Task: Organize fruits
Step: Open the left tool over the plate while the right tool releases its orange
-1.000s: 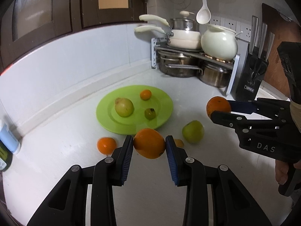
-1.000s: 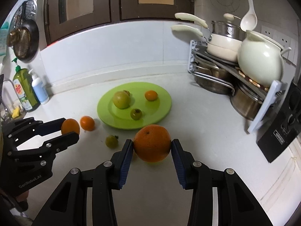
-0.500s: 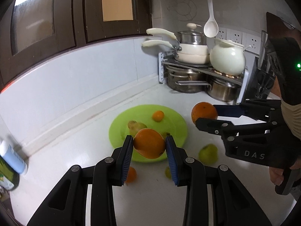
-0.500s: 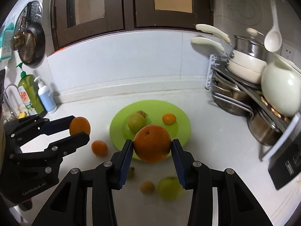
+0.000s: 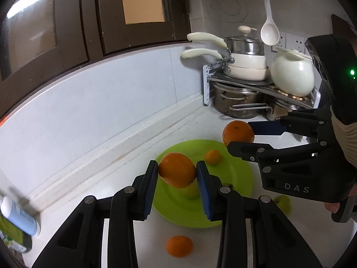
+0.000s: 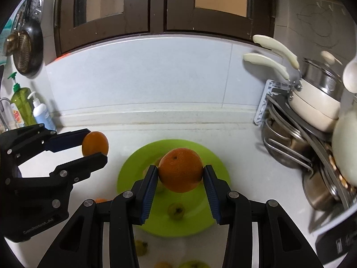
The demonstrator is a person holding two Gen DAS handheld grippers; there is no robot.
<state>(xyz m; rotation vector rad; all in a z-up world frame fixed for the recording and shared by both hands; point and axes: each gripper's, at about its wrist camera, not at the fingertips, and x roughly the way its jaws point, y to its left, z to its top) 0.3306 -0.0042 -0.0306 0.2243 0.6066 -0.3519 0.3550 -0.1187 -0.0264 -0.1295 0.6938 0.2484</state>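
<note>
My left gripper (image 5: 176, 174) is shut on an orange (image 5: 177, 170) and holds it above the near edge of the green plate (image 5: 174, 210). My right gripper (image 6: 180, 174) is shut on a bigger orange (image 6: 181, 170) above the same plate (image 6: 214, 163). Each gripper shows in the other's view, the right one (image 5: 239, 137) with its orange (image 5: 238, 132), the left one (image 6: 94, 145) with its orange (image 6: 95, 143). On the plate lie a small orange (image 5: 213, 157), a yellow-green fruit partly hidden behind my left fingers, and a small green fruit (image 6: 176, 210).
A small orange (image 5: 179, 245) and a green fruit (image 5: 283, 202) lie on the white counter near the plate. A pot rack with pans and a white kettle (image 5: 292, 76) stands at the right. Soap bottles (image 6: 41, 111) stand at the far left by the wall.
Both grippers have risen and moved forward over the plate with their oranges still held. The loose fruits on the counter have slid toward the bottom of both views.
</note>
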